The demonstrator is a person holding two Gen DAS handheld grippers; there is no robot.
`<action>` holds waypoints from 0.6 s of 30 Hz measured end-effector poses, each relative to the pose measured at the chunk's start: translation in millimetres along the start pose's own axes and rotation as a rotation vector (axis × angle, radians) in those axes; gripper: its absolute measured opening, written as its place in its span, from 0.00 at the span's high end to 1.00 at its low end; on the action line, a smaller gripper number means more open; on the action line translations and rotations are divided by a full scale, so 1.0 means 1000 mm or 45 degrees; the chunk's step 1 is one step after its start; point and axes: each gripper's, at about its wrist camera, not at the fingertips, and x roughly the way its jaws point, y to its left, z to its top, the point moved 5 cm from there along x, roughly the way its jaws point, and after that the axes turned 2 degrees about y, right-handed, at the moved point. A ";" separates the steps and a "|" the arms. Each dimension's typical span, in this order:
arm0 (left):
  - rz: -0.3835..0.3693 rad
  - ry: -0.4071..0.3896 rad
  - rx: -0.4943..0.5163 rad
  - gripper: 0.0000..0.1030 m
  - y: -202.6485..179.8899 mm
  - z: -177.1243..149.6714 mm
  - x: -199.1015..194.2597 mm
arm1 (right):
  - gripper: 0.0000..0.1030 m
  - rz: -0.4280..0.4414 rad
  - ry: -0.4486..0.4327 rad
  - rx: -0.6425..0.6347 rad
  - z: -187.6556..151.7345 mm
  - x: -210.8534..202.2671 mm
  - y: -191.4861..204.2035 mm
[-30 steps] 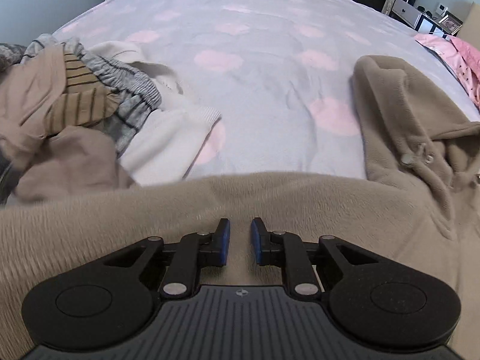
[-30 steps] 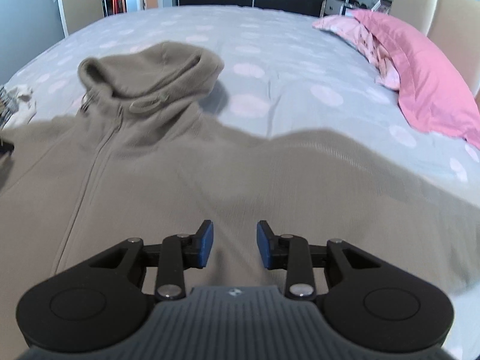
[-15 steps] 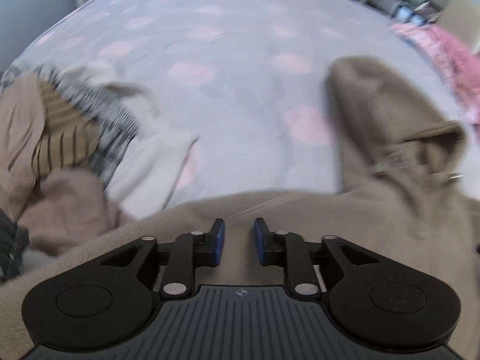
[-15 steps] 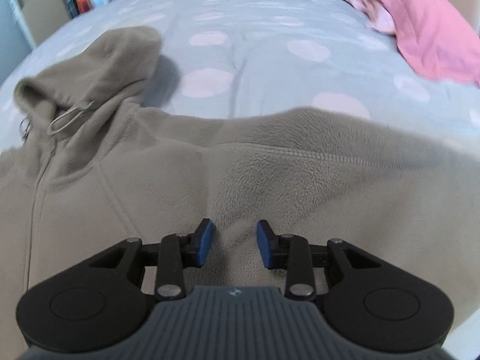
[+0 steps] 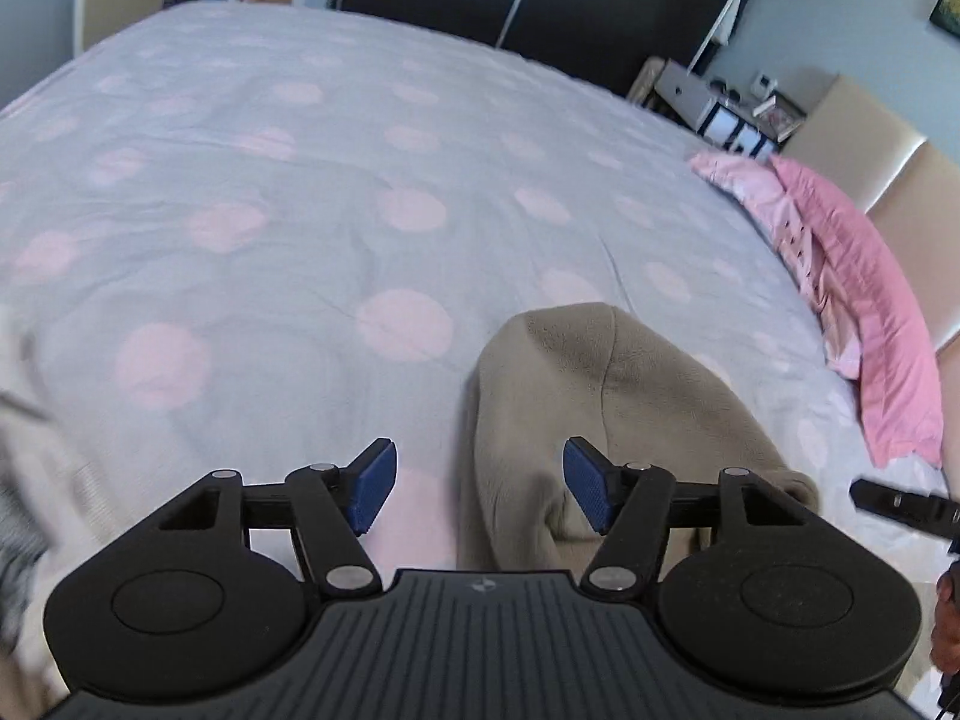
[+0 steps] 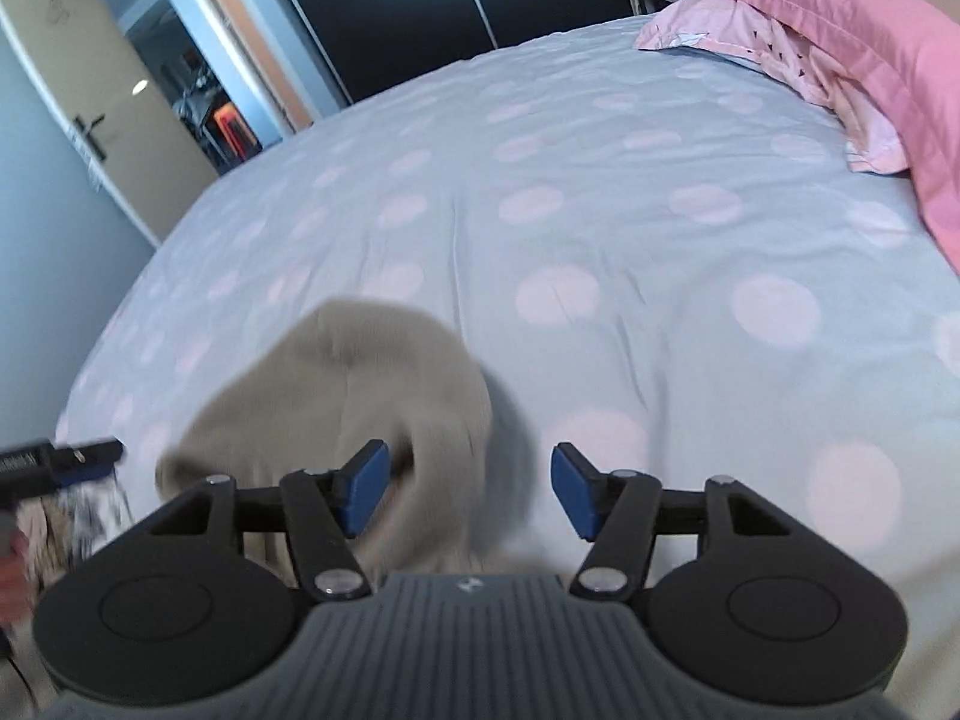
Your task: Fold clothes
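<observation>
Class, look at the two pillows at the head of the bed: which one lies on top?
The plain, deeper pink pillow lies on top. The paler pillow with small dark marks sticks out from underneath it.

left gripper (image 5: 479, 489) gapes over hood (image 5: 606, 408).

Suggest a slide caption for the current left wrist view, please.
Open left gripper above the beige hoodie's hood on a polka-dot bed.

hoodie (image 5: 606, 396): 1 | pillows (image 5: 864, 312): 2, perhaps | claws: 2, left claw (image 5: 479, 487), right claw (image 6: 469, 491) | bed (image 5: 300, 192): 1
</observation>
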 end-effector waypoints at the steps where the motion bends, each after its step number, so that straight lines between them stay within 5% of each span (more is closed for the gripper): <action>1: 0.009 0.022 0.011 0.42 0.000 0.001 0.013 | 0.39 -0.003 0.003 -0.002 0.005 0.010 0.001; 12: 0.004 0.127 0.066 0.47 0.016 -0.019 0.086 | 0.47 0.016 0.138 0.054 0.012 0.109 -0.016; 18: 0.003 0.061 0.088 0.41 0.013 -0.020 0.093 | 0.51 -0.026 0.166 0.008 0.004 0.138 -0.013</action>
